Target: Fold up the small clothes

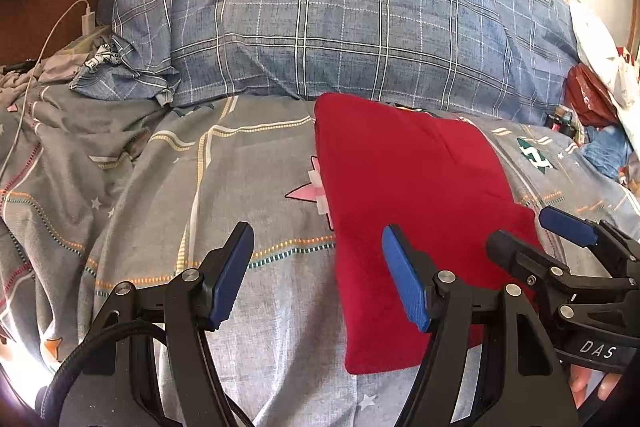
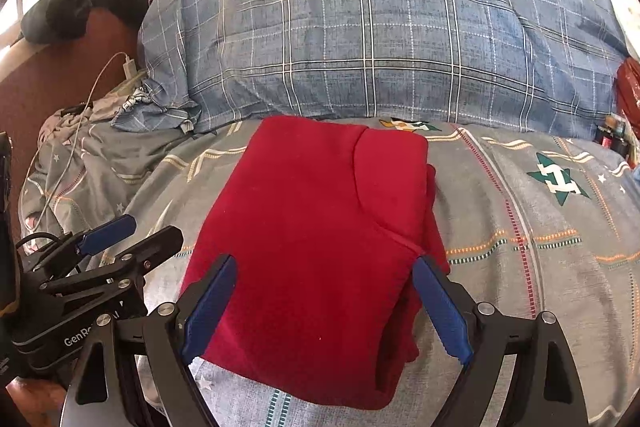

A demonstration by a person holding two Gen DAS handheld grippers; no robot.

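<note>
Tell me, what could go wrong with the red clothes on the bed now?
1. The red garment lies folded on a soft, wrinkled gray bedsheet, so a nudge might undo the fold.
2. Loose layers bunch at its right edge, where a finger of the open right gripper could snag them.
3. The open left gripper hangs close beside the right one, so the two might bump.

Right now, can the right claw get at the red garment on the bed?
Probably yes. The right claw is open and empty just above the folded red garment, and nothing lies between them.
</note>
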